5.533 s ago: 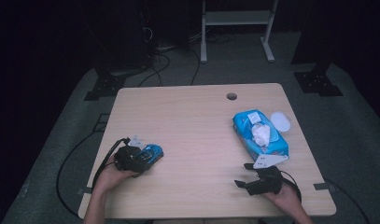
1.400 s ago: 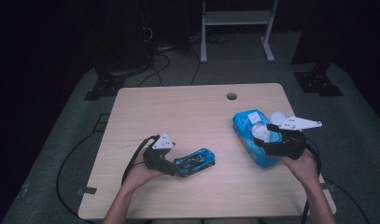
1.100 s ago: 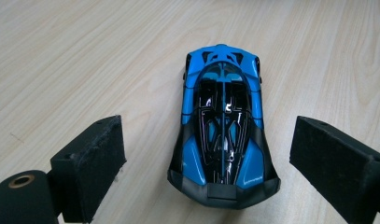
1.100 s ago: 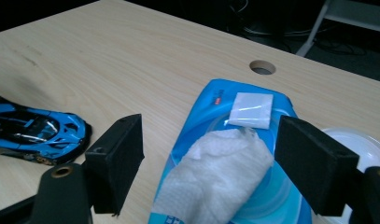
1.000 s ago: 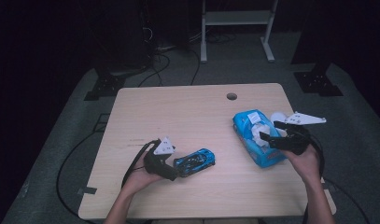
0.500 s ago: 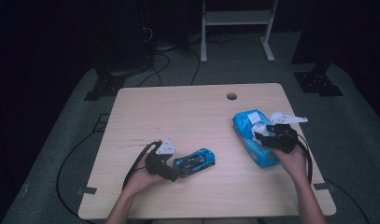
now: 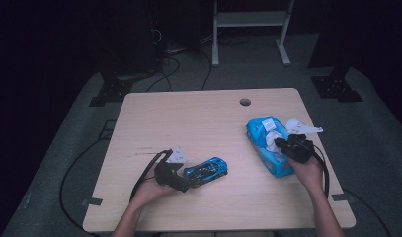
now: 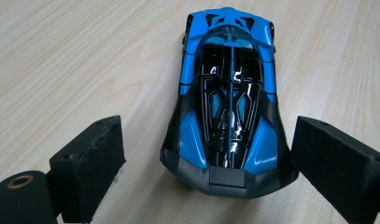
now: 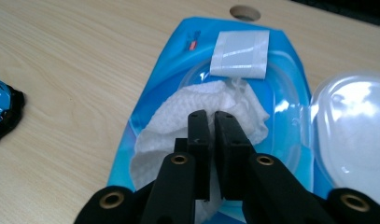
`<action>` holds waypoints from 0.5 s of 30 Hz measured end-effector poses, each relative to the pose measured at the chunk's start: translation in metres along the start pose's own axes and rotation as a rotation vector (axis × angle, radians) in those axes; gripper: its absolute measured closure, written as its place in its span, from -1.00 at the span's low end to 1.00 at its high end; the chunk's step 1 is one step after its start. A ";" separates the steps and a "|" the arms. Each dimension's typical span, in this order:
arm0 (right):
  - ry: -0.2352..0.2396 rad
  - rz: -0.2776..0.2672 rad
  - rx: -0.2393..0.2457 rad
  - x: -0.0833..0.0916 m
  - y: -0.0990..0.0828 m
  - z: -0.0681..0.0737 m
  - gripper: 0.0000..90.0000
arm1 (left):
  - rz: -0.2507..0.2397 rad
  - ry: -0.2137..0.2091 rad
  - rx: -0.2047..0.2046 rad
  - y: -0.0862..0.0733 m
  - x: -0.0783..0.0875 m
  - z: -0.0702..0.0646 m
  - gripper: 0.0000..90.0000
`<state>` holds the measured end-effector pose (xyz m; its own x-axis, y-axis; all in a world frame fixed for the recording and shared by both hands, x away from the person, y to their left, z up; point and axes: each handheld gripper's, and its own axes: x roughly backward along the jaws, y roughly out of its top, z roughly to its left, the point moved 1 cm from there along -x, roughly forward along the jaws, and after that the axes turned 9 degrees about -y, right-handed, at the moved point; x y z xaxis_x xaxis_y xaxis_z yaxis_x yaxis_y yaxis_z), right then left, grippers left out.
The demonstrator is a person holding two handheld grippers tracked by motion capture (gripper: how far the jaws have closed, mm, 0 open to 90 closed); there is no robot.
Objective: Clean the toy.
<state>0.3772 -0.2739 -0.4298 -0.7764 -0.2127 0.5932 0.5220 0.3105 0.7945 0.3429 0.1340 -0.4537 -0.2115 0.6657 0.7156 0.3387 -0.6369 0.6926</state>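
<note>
On the left of the tabletop (image 7: 188, 118), the left claw (image 7: 181, 178) sits with its jaws spread wide on either side of the tail of a blue toy car (image 7: 206, 170), which rests on its wheels on the wood; in the left gripper view the car (image 8: 227, 98) lies between the two pads, with a clear gap to the one on that view's left, so it is bracketed rather than pinched. Farther right, near the tabletop's right edge, lies a blue pack of wipes (image 7: 267, 145) with its clear lid (image 9: 353, 126) flipped open to the side and its sticker seal (image 9: 239, 53) peeled back. The right claw (image 9: 210, 140) has just been closing and now has its jaws nearly together on the white wipe (image 9: 197, 109) that bulges out of the pack's opening. Judging by this, the pack is opened and the wipe is gripped, but it is not yet pulled free. Left to do, most likely, are drawing the wipe out and bringing it across to the car, perhaps to clean it.
</note>
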 end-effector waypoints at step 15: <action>0.121 -0.192 0.012 0.056 0.035 0.019 0.92 | -0.012 -0.012 -0.006 0.001 0.000 0.000 -0.79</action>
<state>0.3458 -0.2575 -0.3712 -0.8125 -0.3784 0.4434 0.3639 0.2649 0.8930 0.3428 0.1336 -0.4530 -0.2045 0.6775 0.7065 0.3312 -0.6313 0.7013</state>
